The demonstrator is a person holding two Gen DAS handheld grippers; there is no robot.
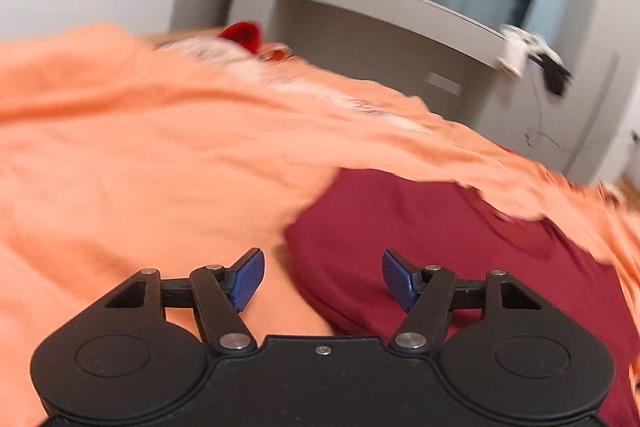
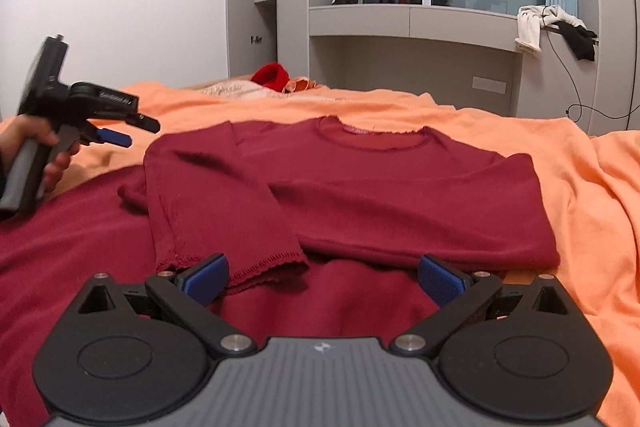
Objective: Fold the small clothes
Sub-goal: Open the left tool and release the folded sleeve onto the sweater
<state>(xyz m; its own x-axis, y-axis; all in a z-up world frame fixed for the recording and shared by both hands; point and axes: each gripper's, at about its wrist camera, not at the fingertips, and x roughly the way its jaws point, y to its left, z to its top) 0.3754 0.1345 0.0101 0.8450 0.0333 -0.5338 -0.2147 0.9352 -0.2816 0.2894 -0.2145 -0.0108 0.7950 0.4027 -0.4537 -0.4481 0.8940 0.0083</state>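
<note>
Bed surface: an orange blanket (image 2: 580, 187) fills the middle band of the right wrist view from edge to edge; your work lies on it.
Lower garment: a second dark red cloth (image 2: 60, 267) spreads under the shirt toward the lower left of the frame. Whether it awaits folding, you cannot tell from here.
Task item: the dark red long-sleeved shirt (image 2: 400, 195) lies flat at the centre of the right wrist view, on the blanket and partly over that lower cloth.
Orientation: the collar (image 2: 370, 139) points to the top of the frame, away from you; the near hem edge runs across the frame, so the shirt as it lies is wider than it is deep.
Sleeve: one sleeve (image 2: 208, 211) is laid over the body at centre left, its long axis running from upper left down to its cuff at lower centre.
Progress: by my judgement you are partway through. One sleeve is in; the sleeve on the right of the frame appears tucked, though I cannot confirm it. The body folds remain.
Right gripper (image 2: 326, 277): at the bottom of its own view, fingers spread wide, holding nothing; the cuff lies just beyond its left pad.
Left gripper (image 1: 323, 279): fingers parted, nothing between them, over blanket and red cloth in a blurred view; in the right wrist view it is at the left edge, clear of the shirt.
</note>
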